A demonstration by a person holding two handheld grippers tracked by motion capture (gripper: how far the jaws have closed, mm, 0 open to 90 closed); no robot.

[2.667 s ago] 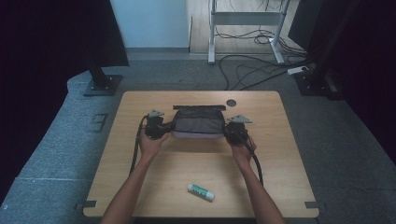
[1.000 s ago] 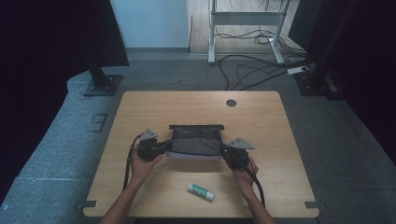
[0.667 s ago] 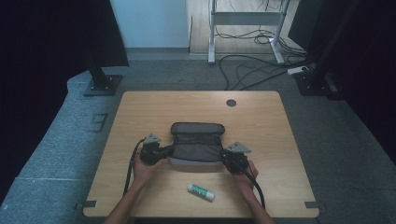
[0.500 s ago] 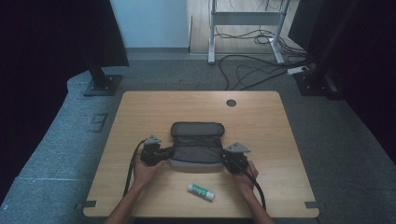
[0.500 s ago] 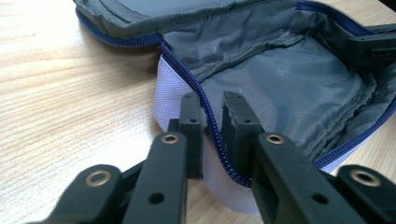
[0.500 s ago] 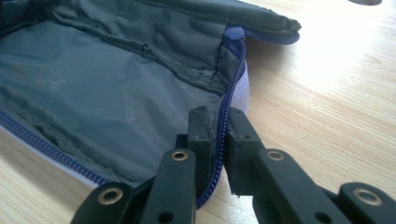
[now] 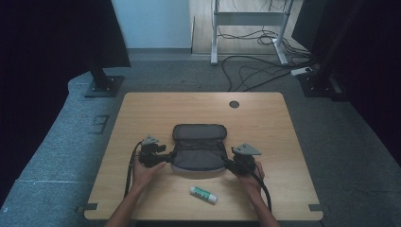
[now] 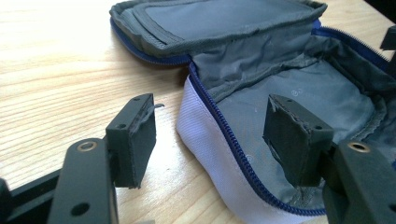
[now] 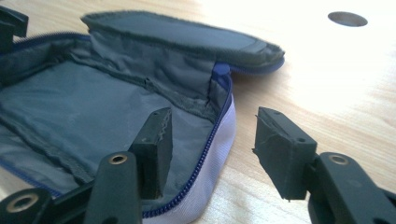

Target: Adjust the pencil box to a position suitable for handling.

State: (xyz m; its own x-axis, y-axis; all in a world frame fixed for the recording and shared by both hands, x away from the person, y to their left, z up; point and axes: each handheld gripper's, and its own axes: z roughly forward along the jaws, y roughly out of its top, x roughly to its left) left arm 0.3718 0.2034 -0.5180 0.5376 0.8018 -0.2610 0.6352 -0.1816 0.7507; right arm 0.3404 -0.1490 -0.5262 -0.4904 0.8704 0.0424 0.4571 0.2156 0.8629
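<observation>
- The grey pencil case (image 7: pixel 198 150) lies open at the middle of the wooden surface (image 7: pixel 142 113), its lid folded back toward the far side.
- The left gripper (image 8: pixel 212 140) has just been opening; its fingers (image 8: pixel 135 135) are released, with the case's white wall and blue zipper (image 8: pixel 219 126) between them, not pressed.
- The right gripper (image 9: pixel 212 144) has also just been opening, its fingers straddling the other end wall, free of it.
- A glue stick (image 7: pixel 204 194) lies near the front edge.

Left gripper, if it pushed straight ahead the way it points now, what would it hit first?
Probably the pouch. The left gripper has just been opening its tongs, which straddle the pouch's white side wall and blue zipper edge, so that rim comes first; depth is hard to judge.
</observation>
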